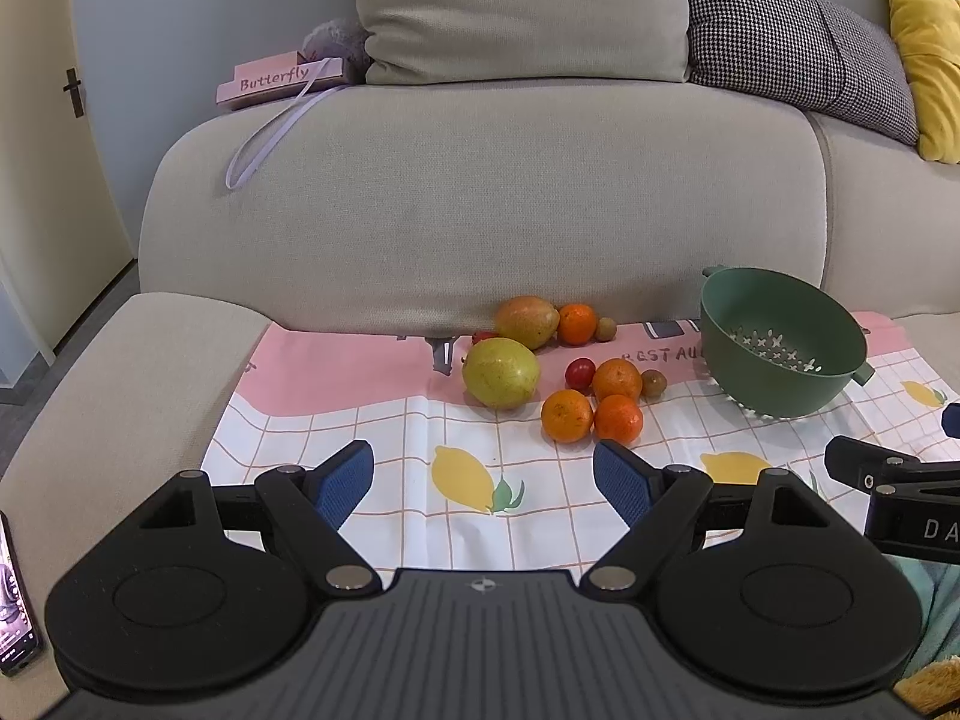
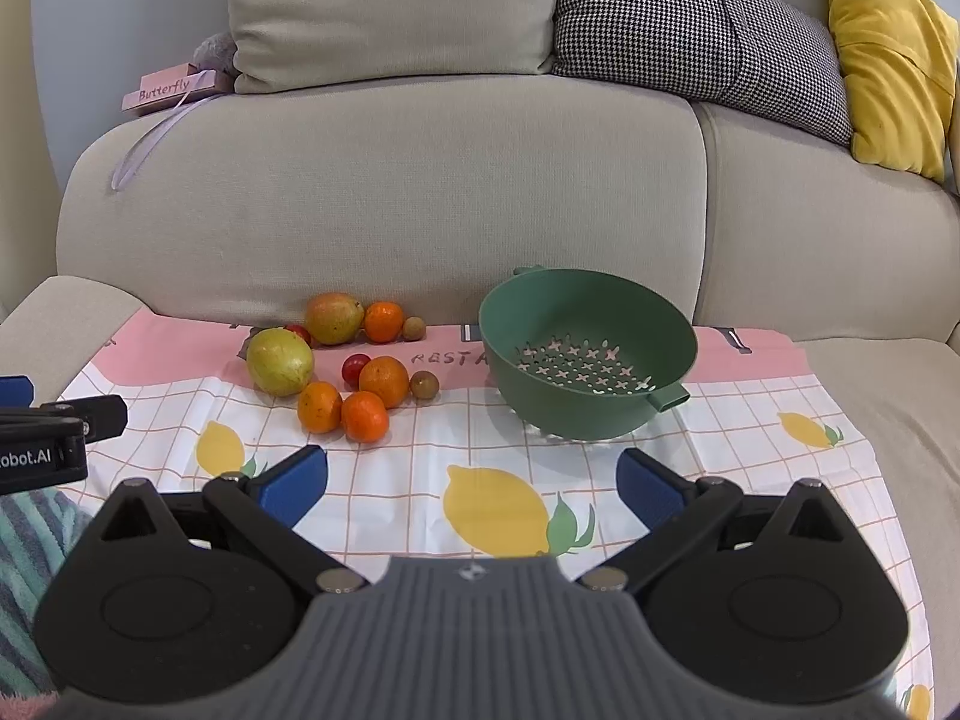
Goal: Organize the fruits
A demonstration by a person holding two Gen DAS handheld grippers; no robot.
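A pile of fruit lies on a lemon-print cloth (image 1: 390,420) (image 2: 420,456) spread over the sofa seat: a yellow-green guava (image 1: 501,373) (image 2: 280,361), a reddish mango (image 1: 527,321) (image 2: 333,318), several oranges (image 1: 567,416) (image 2: 365,416), a cherry tomato (image 1: 580,373) (image 2: 354,368) and small brown longans (image 1: 654,383) (image 2: 424,384). An empty green colander (image 1: 780,342) (image 2: 588,354) sits tilted to the right of them. My left gripper (image 1: 483,483) stands open in front of the fruit. My right gripper (image 2: 471,483) stands open in front of the colander. Neither holds anything.
Sofa backrest (image 1: 480,198) rises right behind the fruit, with beige (image 1: 522,6), houndstooth (image 2: 690,24) and yellow (image 2: 888,54) cushions above. A pink "Butterfly" box (image 1: 282,81) rests on the backrest's left end. A phone (image 1: 15,606) lies on the left armrest.
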